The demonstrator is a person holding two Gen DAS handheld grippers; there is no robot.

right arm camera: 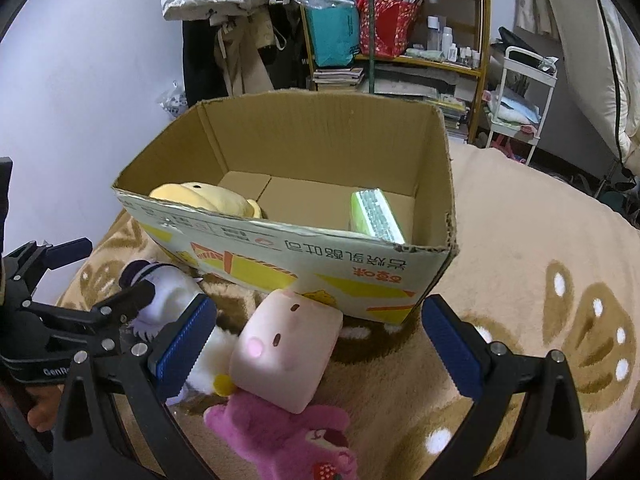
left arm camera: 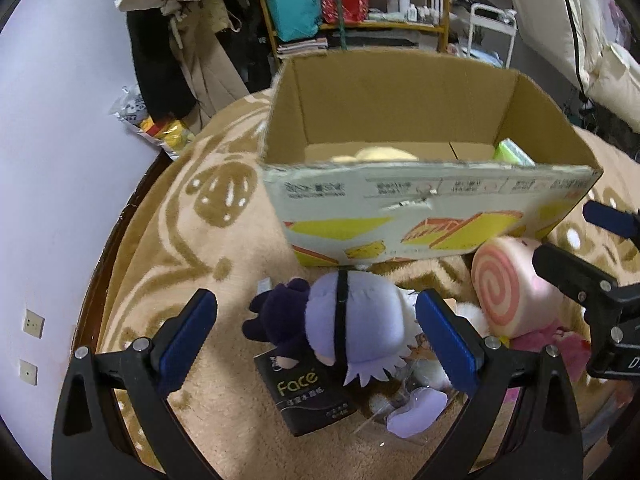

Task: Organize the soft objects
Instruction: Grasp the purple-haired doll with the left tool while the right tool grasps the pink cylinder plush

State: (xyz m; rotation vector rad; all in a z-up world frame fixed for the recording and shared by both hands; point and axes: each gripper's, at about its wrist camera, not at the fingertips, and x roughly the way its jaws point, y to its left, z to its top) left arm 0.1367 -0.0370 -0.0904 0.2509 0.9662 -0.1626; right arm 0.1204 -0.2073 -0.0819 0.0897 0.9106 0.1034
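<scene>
A cardboard box (right arm camera: 304, 276) stands on the blanket (right arm camera: 520, 280), a yellow plush (right arm camera: 204, 198) and green pack (right arm camera: 376, 216) inside. Before it lie a purple doll (left arm camera: 352, 320) between the left gripper's (left arm camera: 316, 336) spread fingers, and a pink roll (right arm camera: 284, 352) between the right gripper's (right arm camera: 320, 344) spread fingers

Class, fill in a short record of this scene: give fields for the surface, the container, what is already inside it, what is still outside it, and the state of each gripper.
surface: patterned beige blanket
container: open cardboard box
inside box: yellow plush toy, at the left; green tissue pack, at the right
outside box: purple-haired doll, black tissue pack, pink swirl roll pillow, magenta plush bear
left gripper: open, jaws either side of the purple-haired doll
right gripper: open, the roll pillow lies between its jaws
</scene>
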